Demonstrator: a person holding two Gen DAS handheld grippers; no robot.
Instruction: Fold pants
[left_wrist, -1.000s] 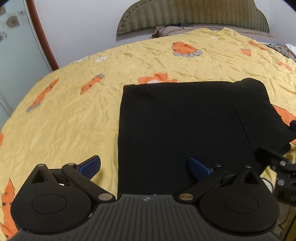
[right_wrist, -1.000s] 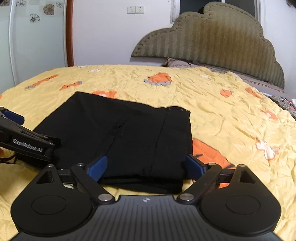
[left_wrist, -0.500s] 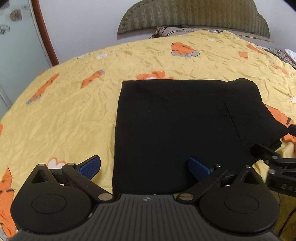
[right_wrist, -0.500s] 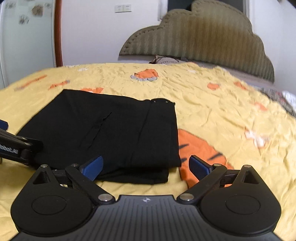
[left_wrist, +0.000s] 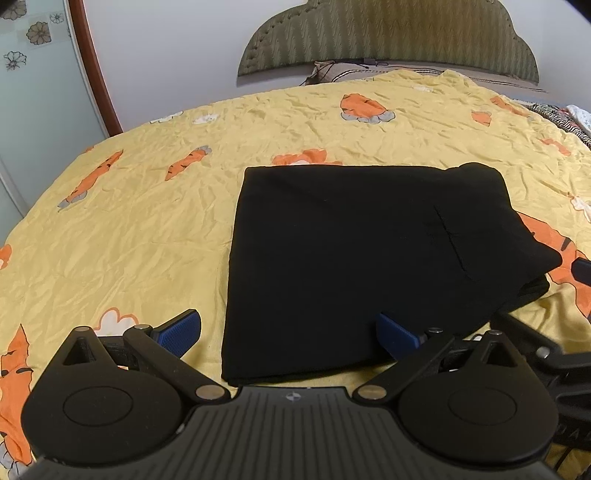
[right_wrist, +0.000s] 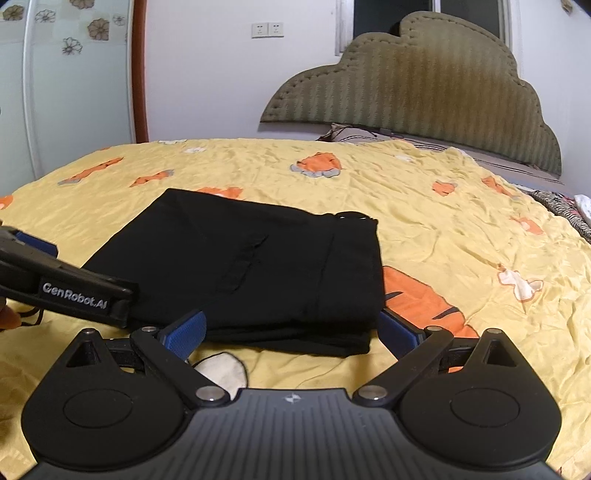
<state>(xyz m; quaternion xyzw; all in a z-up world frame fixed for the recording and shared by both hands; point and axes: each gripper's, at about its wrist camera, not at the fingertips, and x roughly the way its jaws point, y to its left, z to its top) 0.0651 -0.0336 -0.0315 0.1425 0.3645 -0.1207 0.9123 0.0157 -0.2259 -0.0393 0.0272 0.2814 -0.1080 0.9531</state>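
The folded black pants lie flat on the yellow bed, long axis across both views, and the left gripper and right gripper, both with jaws wide and empty, hover at its near edge, the right one by the thick layered corner.

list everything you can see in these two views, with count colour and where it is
pants: one, black, folded into a flat rectangle on the bed sheet
bed sheet: one, yellow with orange carrot and tiger prints, wrinkled, covering the bed
headboard: one, olive green, padded, against the far wall
pillow: one, brownish, at the foot of the headboard
wall sockets: two, white, high on the wall
glass door: one, frosted with flower prints, brown frame, far left
left gripper: one, black with blue pads, open, at the pants' near edge
right gripper: one, black with blue pads, open, at the pants' near corner
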